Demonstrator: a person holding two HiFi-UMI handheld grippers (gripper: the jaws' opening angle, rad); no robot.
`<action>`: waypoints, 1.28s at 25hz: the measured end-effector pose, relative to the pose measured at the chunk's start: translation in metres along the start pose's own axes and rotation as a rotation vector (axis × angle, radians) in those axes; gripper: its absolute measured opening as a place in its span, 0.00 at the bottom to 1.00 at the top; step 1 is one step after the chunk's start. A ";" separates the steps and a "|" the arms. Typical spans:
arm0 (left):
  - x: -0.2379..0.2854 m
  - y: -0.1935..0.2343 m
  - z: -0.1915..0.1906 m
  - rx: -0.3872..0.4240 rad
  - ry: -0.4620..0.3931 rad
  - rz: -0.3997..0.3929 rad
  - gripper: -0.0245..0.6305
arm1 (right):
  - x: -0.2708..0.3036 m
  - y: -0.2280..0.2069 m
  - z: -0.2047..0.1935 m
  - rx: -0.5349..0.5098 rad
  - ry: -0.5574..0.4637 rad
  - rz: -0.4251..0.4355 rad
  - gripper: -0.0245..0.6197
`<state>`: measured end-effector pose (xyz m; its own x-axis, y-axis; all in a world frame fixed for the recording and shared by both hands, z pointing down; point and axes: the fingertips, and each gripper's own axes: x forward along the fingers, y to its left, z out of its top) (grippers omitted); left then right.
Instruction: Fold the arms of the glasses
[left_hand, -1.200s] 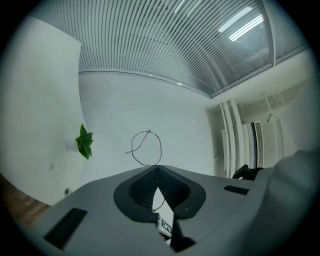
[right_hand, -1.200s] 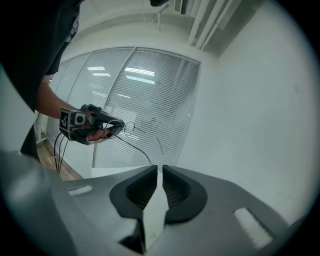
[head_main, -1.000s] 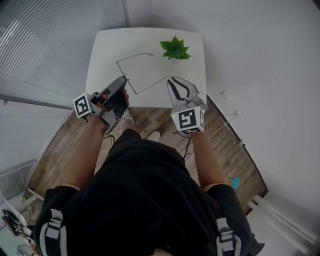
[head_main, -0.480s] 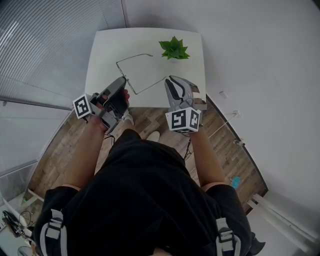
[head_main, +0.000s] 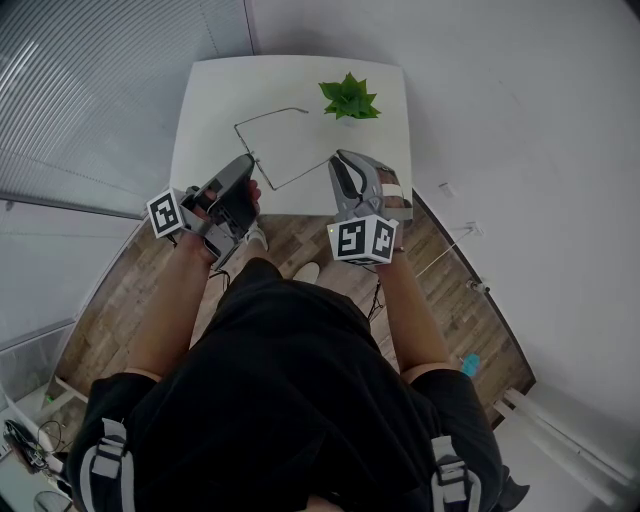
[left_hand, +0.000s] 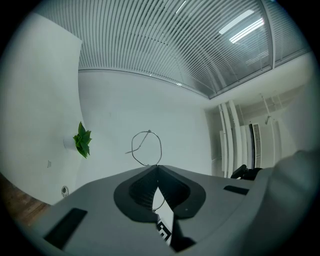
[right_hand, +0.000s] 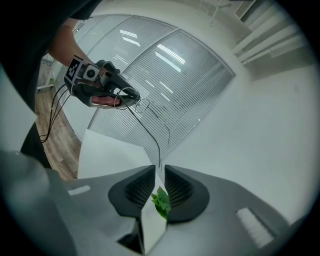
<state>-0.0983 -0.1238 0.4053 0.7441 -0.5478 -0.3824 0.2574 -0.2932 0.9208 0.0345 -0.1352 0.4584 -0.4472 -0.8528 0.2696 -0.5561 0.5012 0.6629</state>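
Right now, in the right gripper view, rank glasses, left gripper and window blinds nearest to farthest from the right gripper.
1. glasses: arm tip between the right gripper's jaws, which have just been closing but stand apart.
2. left gripper: upper left, gripping the frame.
3. window blinds: behind both.

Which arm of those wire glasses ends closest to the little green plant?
The far arm, the upper one in the head view, whose bent tip stops just left of the plant; the near arm ends lower down.
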 end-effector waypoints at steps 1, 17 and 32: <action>0.000 0.000 0.000 -0.001 0.000 -0.001 0.05 | 0.000 0.000 0.000 -0.007 0.001 -0.001 0.14; 0.002 0.001 -0.002 -0.011 0.008 0.001 0.05 | 0.002 -0.003 0.002 -0.103 0.011 -0.022 0.10; 0.000 0.006 -0.002 -0.023 0.019 0.007 0.05 | 0.006 -0.001 0.002 -0.146 0.011 -0.021 0.10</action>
<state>-0.0951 -0.1239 0.4109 0.7573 -0.5346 -0.3751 0.2662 -0.2718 0.9248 0.0307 -0.1406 0.4583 -0.4283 -0.8650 0.2615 -0.4570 0.4570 0.7631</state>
